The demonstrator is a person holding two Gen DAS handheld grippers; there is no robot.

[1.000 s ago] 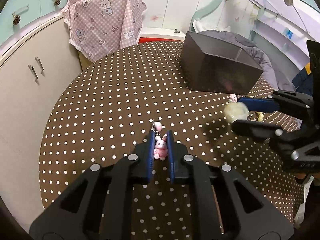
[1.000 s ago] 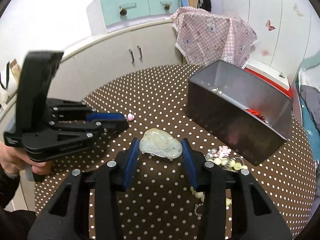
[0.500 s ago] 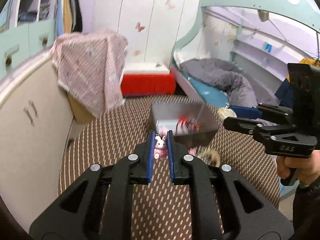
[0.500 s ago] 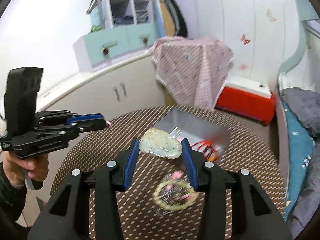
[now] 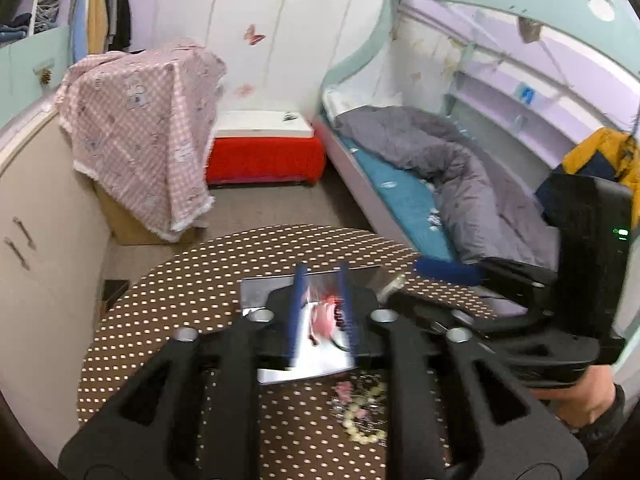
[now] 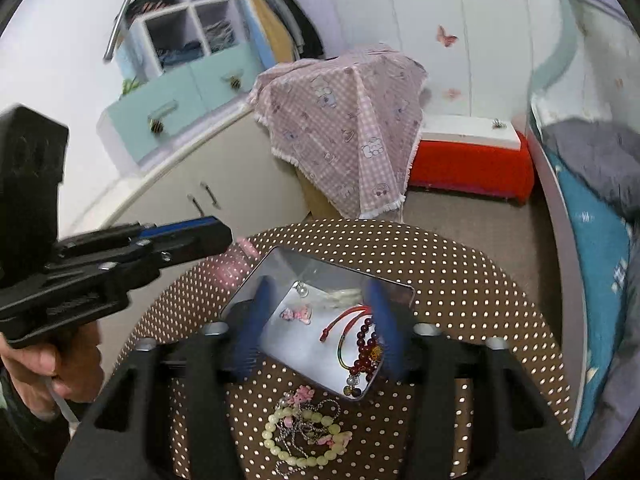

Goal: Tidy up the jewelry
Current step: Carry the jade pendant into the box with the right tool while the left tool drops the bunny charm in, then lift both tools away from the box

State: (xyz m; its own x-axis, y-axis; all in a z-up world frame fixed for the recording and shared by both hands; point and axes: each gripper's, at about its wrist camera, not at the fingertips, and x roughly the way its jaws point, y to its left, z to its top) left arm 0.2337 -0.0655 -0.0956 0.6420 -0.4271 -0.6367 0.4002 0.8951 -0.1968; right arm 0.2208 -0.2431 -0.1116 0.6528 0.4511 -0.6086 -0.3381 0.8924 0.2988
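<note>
A grey metal box (image 6: 400,290) stands open on the polka-dot table; inside lie a pale jade pendant (image 6: 344,295), a red cord bracelet (image 6: 344,320), dark red beads (image 6: 362,354) and a small pink charm (image 6: 298,314). My right gripper (image 6: 318,316) hangs open and empty above the box. My left gripper (image 5: 322,312) is open above the box (image 5: 264,284); the pink bunny charm (image 5: 324,320) shows blurred between its jaws, seemingly falling. In the right wrist view the bunny charm (image 6: 232,264) is a pink blur below the left gripper (image 6: 224,236).
A pale bead bracelet with chains (image 6: 304,436) lies on the brown polka-dot table (image 6: 480,292) in front of the box; it also shows in the left wrist view (image 5: 360,416). Beyond the table edge are cabinets, a pink-cloth-covered stand, a red box and a bed.
Both grippers rose and moved over the box. The right gripper opened and the jade pendant now lies in the box. The left gripper opened and the bunny charm is dropping.
</note>
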